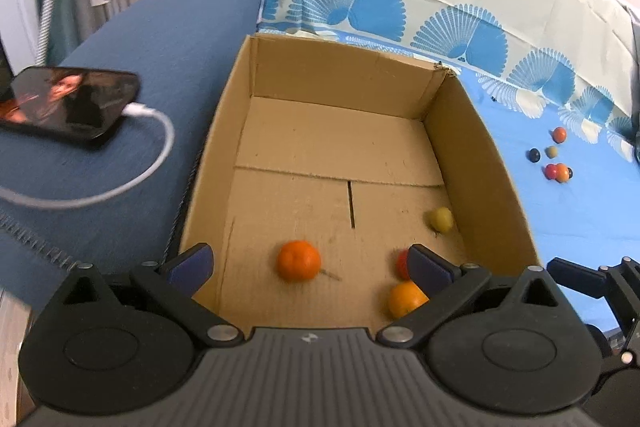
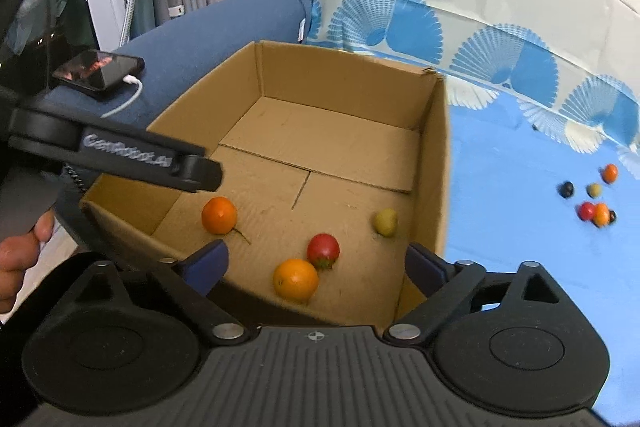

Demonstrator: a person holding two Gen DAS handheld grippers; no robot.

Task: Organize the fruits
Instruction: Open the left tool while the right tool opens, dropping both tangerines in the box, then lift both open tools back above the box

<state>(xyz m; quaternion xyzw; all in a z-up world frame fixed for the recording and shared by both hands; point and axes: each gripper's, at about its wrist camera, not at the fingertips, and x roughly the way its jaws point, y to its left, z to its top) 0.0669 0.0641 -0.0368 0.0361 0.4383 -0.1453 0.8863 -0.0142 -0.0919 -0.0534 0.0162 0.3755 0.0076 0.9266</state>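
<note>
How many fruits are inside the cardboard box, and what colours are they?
Inside the cardboard box:
Orange fruits: 2
Red fruit: 1
Yellow-green fruit: 1
Total in the box: 4
More small fruits lie outside on the blue cloth, not counted here.

Raised lettering reading roughly "GenRobot.AI" runs along the left gripper's black arm, left of frame.
</note>
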